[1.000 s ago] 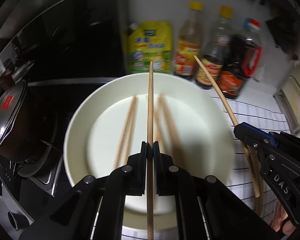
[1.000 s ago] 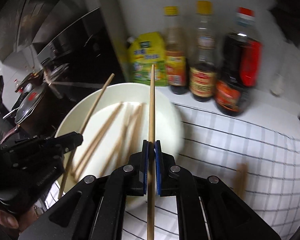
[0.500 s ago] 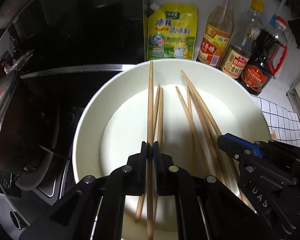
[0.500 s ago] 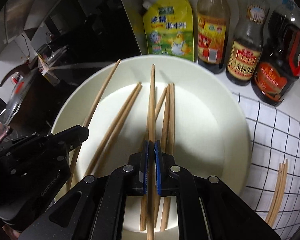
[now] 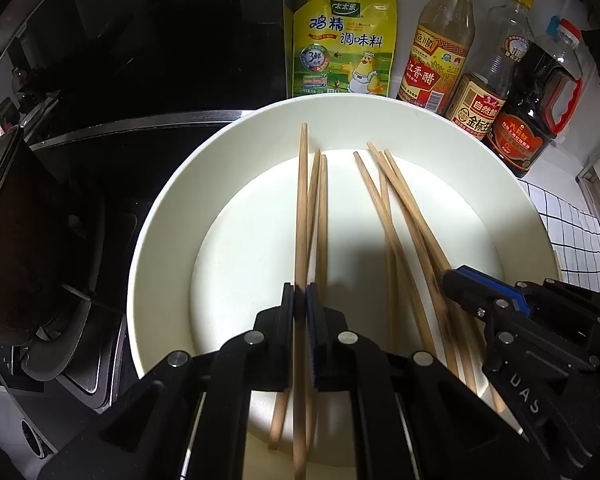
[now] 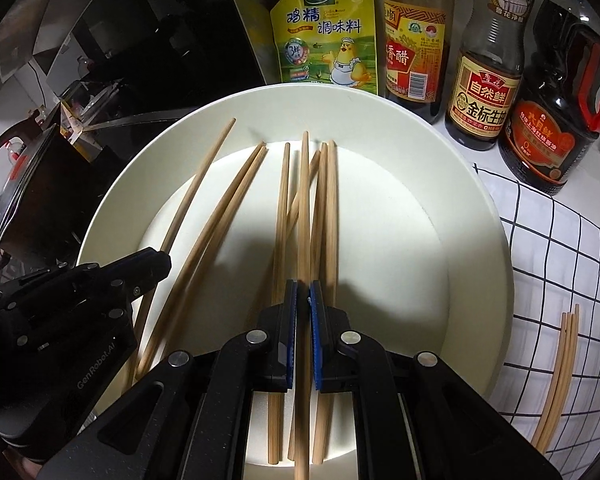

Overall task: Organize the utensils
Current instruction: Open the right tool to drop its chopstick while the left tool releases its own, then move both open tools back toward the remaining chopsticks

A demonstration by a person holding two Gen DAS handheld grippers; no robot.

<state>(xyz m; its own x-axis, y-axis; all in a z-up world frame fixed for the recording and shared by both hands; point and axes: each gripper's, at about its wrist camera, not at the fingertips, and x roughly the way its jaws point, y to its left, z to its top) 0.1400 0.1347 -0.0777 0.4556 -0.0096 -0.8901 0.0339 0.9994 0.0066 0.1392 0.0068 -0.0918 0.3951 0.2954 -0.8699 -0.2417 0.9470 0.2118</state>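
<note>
A large white plate [image 5: 160,216] [image 6: 472,208] holds several wooden chopsticks. My left gripper [image 5: 300,300] is shut on one chopstick [image 5: 301,208], held low over the plate's left part beside two loose chopsticks [image 5: 322,216]. My right gripper [image 6: 303,292] is shut on another chopstick [image 6: 303,208], low over a group of loose chopsticks [image 6: 331,216]. The right gripper also shows in the left wrist view [image 5: 456,280], the left gripper in the right wrist view [image 6: 156,264]. More chopsticks [image 6: 560,376] lie on the checked cloth [image 6: 560,248].
A yellow seasoning pouch [image 5: 342,44] and three sauce bottles [image 5: 440,44] [image 5: 488,72] [image 5: 536,108] stand behind the plate against the wall. A black stove with a dark pot [image 5: 16,240] is to the left.
Both grippers moved forward and lowered over the plate, each still holding its chopstick. The plate and the loose chopsticks now look closer and larger.
</note>
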